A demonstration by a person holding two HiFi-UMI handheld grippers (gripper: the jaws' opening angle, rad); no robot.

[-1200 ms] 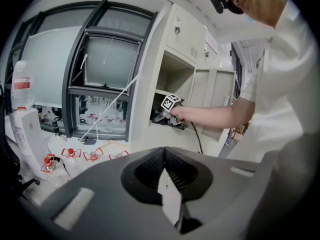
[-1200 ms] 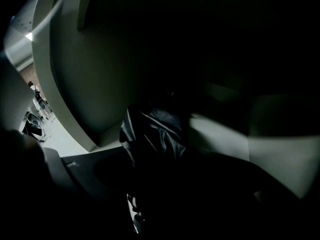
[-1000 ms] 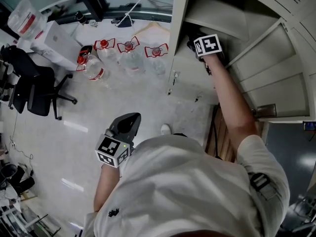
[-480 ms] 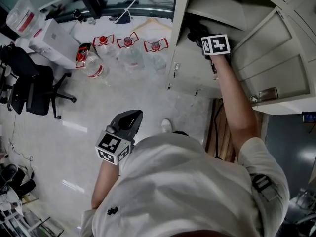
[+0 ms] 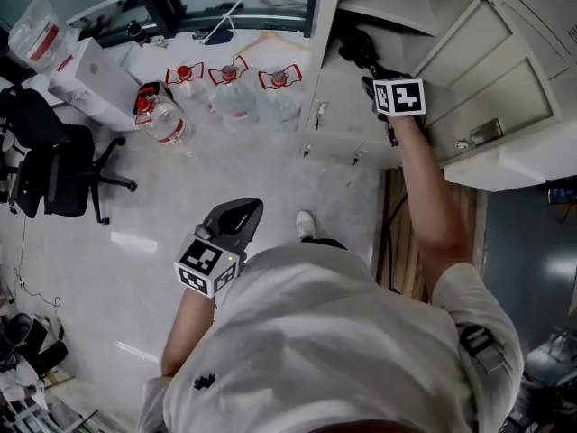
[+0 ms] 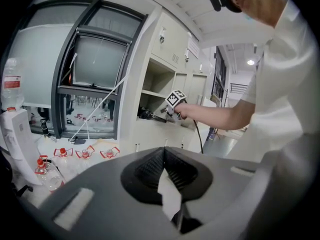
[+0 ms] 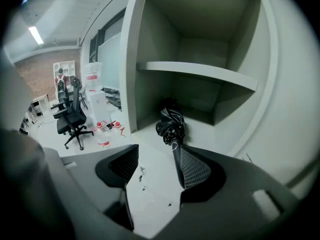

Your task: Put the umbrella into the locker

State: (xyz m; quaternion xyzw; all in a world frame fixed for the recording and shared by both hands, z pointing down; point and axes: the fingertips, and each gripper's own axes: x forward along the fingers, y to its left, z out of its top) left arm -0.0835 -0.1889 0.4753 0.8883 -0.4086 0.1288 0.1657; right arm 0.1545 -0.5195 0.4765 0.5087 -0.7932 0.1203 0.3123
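Inside the locker (image 7: 150, 49), lower compartment, under the shelf (image 7: 200, 70): record umbrella (image 7: 170, 126) as black, folded, lying on the compartment floor, canopy end toward the back, handle end toward the opening and resting against the inner face of one finger of the right gripper (image 7: 156, 151). Read that gripper's fingers as spread wide, clamped on nothing. Read left gripper (image 6: 164, 150) as hanging low beside the body, well apart from the locker, fingers together, tips touching, nothing between. Judge step in hand as release and withdrawal. To do it well: hold the fingers spread, draw straight back along the handle's line, avoid any sideways sweep that could hook the handle and drag the umbrella toward the edge. Check for rolling once clear; cannot tell from these views how near the handle end sits to the front lip.
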